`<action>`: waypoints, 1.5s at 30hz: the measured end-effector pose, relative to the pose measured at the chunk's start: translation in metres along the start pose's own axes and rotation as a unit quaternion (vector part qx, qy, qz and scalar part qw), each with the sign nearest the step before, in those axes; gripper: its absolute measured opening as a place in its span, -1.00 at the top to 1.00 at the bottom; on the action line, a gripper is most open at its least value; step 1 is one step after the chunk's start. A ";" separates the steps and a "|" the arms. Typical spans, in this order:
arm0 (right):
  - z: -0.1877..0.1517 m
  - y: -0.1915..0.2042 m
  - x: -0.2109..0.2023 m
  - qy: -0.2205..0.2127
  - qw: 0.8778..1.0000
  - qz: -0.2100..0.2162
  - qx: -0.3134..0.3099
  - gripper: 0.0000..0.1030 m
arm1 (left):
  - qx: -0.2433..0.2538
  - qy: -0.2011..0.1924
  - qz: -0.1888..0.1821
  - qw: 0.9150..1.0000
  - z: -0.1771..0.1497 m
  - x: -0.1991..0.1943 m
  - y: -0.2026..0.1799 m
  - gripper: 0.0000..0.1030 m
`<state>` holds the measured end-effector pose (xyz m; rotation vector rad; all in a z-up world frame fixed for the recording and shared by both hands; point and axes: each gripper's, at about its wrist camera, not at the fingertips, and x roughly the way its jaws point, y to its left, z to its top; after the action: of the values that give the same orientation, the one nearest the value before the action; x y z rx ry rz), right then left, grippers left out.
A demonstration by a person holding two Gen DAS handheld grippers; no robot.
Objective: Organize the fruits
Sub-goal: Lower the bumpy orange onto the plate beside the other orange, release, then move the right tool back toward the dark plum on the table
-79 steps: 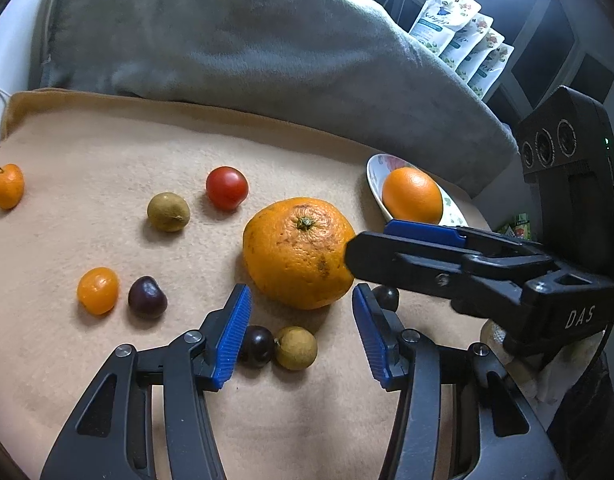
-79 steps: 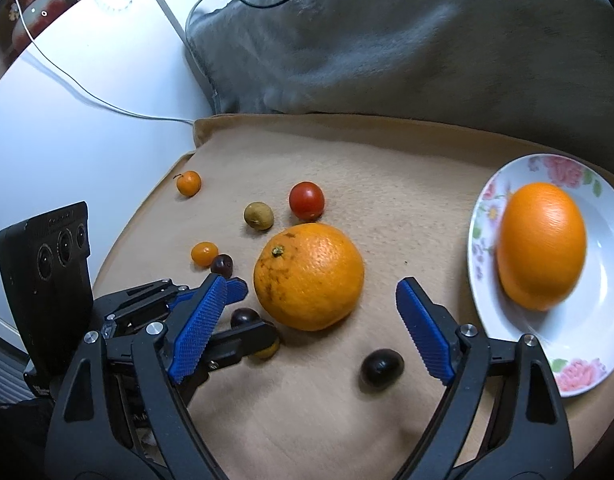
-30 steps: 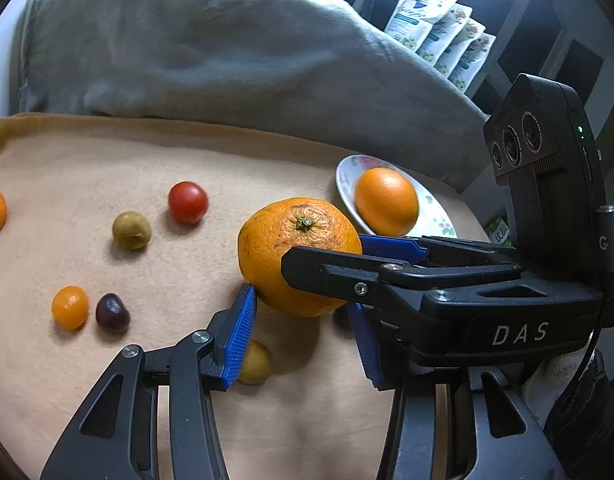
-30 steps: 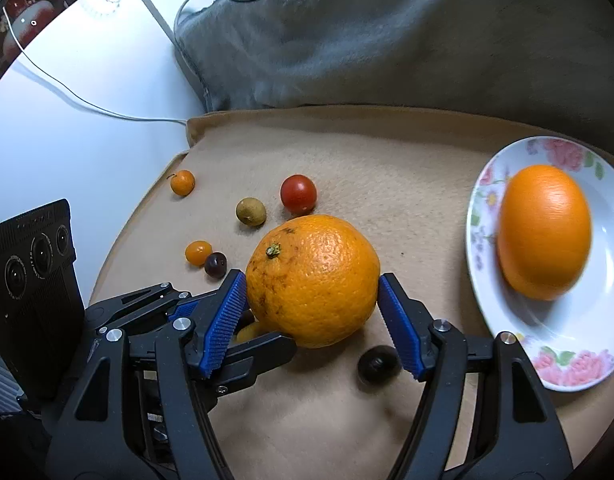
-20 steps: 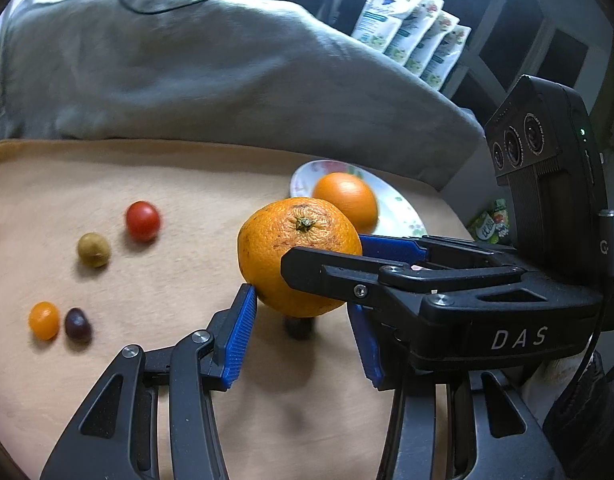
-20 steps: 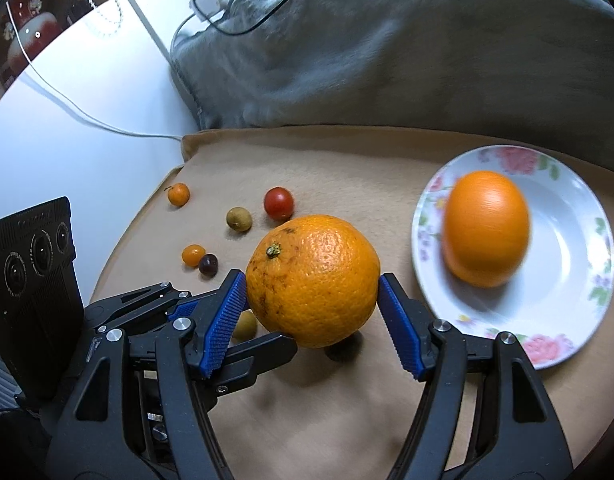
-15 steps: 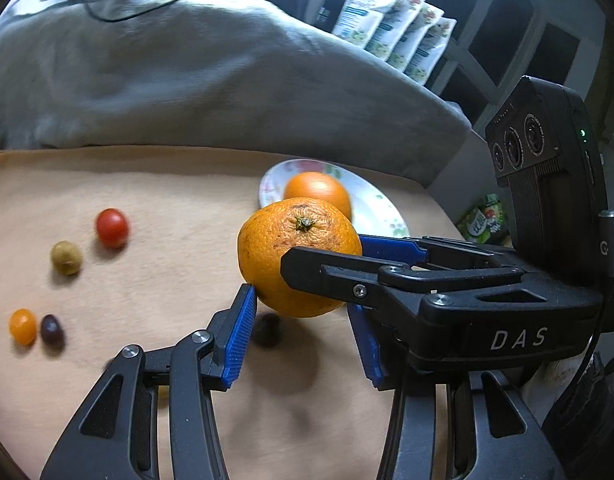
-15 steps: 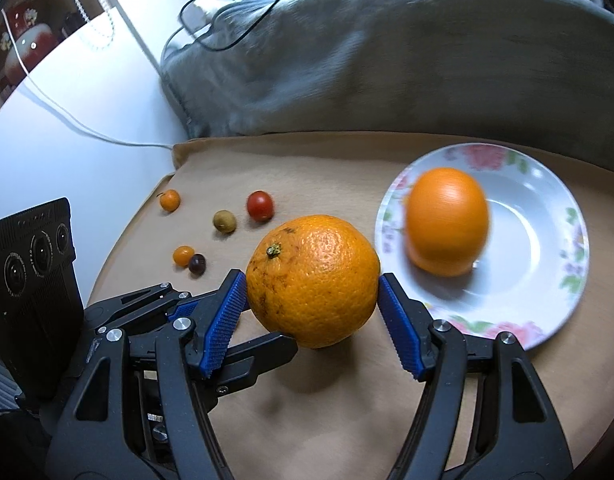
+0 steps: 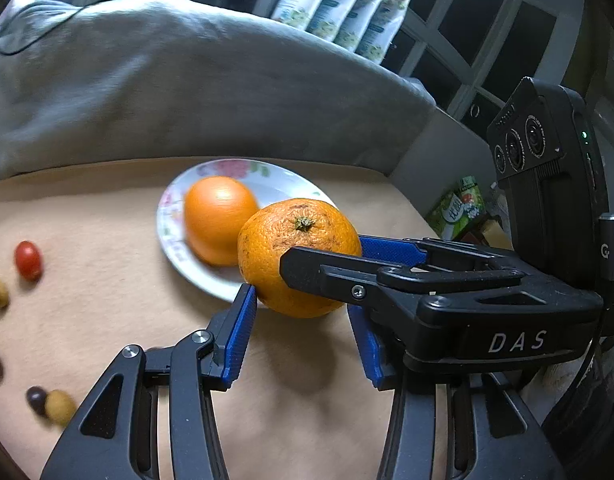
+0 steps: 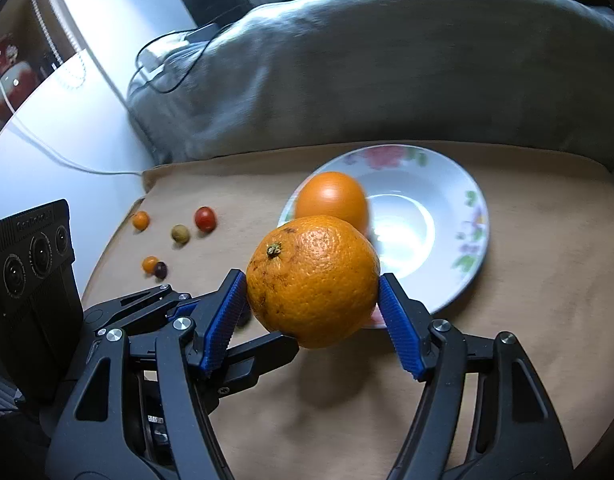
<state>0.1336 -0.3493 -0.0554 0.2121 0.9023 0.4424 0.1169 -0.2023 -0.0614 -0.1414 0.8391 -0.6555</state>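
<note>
my right gripper (image 10: pixel 313 304) is clamped on the big rough orange (image 10: pixel 311 280), its two blue pads (image 10: pixel 225 316) pressed against the fruit's left and right sides, stem end turned up and to the left. the orange is off the cloth, with its shadow on the tan blanket (image 10: pixel 527 280) below, and it sits just over the near rim of the flowered plate (image 10: pixel 463 208). a smoother orange (image 10: pixel 331 198) lies in the left part of that plate.

my left gripper (image 9: pixel 303 340) is parked directly beneath and beside the right one, fingers spread wide with nothing between them; from its camera the right gripper (image 9: pixel 359 264) crosses in from the right, level and pointing left, carrying the orange (image 9: pixel 299 256) in front of the plate (image 9: pixel 267 176).

off to the left on the blanket i see the small fruit: a red cherry tomato (image 10: pixel 205 219), a greenish one (image 10: pixel 180 234), two little orange ones (image 10: pixel 140 220) and a dark grape (image 10: pixel 160 270). a grey cushion (image 10: pixel 387 60) runs along the back.
</note>
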 end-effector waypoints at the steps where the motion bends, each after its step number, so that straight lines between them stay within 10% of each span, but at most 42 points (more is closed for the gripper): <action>1: 0.000 -0.005 -0.001 0.000 1.000 -0.001 0.003 -0.37 | 0.003 0.003 -0.002 1.000 0.002 0.005 -0.004 0.11; 16: 0.007 -0.044 0.003 0.000 1.000 -0.007 0.024 -0.37 | 0.016 0.023 0.004 1.000 0.012 0.037 -0.017 0.12; 45: -0.009 -0.004 -0.047 -0.088 0.996 -0.030 -0.004 -0.45 | 0.026 -0.019 0.036 0.999 -0.008 -0.033 0.002 0.13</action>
<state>0.1024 -0.3741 -0.0288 0.2123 0.7316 0.3663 0.0957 -0.1804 -0.0464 -0.0760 0.7853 -0.6057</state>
